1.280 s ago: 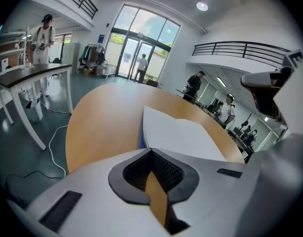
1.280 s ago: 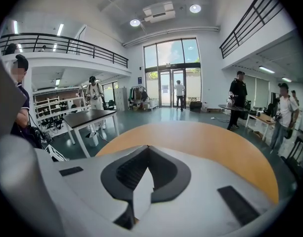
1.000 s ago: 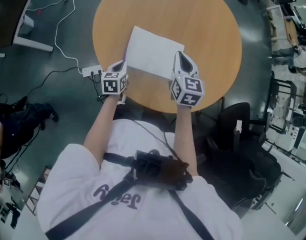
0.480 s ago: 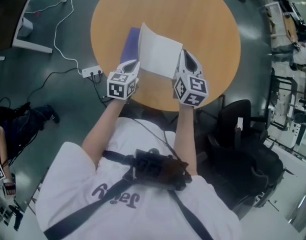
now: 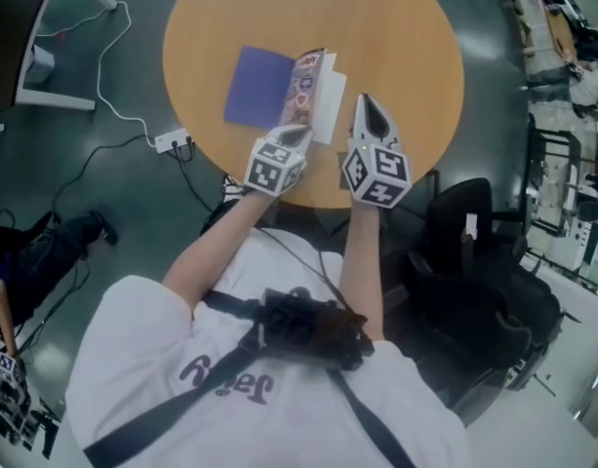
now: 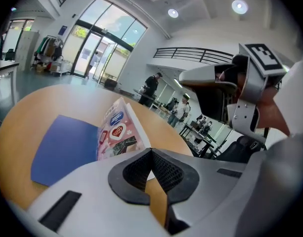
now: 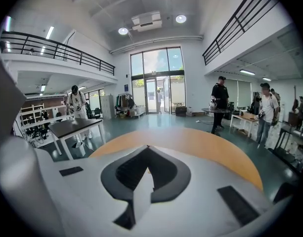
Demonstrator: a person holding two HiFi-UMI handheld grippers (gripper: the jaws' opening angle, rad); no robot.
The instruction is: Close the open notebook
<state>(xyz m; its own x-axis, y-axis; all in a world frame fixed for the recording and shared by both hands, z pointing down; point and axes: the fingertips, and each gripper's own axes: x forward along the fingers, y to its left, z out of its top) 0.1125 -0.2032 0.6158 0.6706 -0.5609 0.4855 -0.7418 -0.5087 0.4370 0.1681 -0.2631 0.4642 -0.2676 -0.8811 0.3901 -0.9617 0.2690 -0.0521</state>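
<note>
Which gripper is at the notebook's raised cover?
The left gripper: its tips meet the raised cover of the notebook. The right gripper sits apart, to its right.

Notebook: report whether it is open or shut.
Partly open: the notebook's patterned cover stands tilted up between flat blue leaf and white pages.
</note>
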